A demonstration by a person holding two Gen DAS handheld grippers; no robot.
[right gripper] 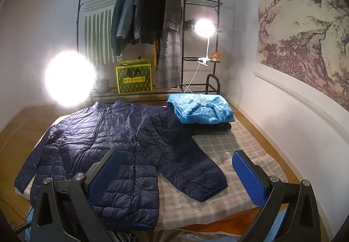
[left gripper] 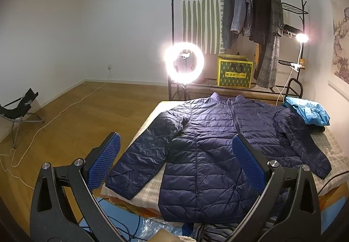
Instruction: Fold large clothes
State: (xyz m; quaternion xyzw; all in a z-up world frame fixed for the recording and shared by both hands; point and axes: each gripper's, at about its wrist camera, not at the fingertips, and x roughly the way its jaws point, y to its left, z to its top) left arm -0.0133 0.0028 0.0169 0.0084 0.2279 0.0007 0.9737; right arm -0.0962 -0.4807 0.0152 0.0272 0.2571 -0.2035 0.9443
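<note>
On the low bed covered by a pale checked cloth [right gripper: 229, 139], a navy quilted puffer jacket [left gripper: 209, 139] is laid flat, front up, zip closed, collar toward the far end. Both sleeves are spread outward; the sleeve on the right-hand side lies over the checked cloth, its cuff near the bed's near edge. At the far right corner of the bed a folded light-blue thin jacket [right gripper: 200, 108] is stacked on a dark folded garment [right gripper: 209, 126], just beside the puffer jacket's shoulder.

The left gripper [left gripper: 174, 159] is held above the near edge with its blue-padded jaws spread wide, nothing between them. The right gripper [right gripper: 176, 167] is likewise spread wide and empty, above the right sleeve and the cloth.

Beyond the bed, a black metal clothes rack [right gripper: 185, 23] is seen against a white wall, four dark coats hanging from its rail, a green-striped hanging behind them. On its bottom shelf a yellow box with a green pattern [right gripper: 134, 78] is set; its label is too small to be read. A small brown teddy bear [right gripper: 214, 56] sits on a side shelf by a lit clip lamp [right gripper: 205, 28]. A glowing ring light [left gripper: 184, 63] stands on the wooden floor [left gripper: 76, 121], and a black folding chair [left gripper: 19, 108] is noted well apart at the left. A landscape mural [right gripper: 305, 34] covers the right wall.
</note>
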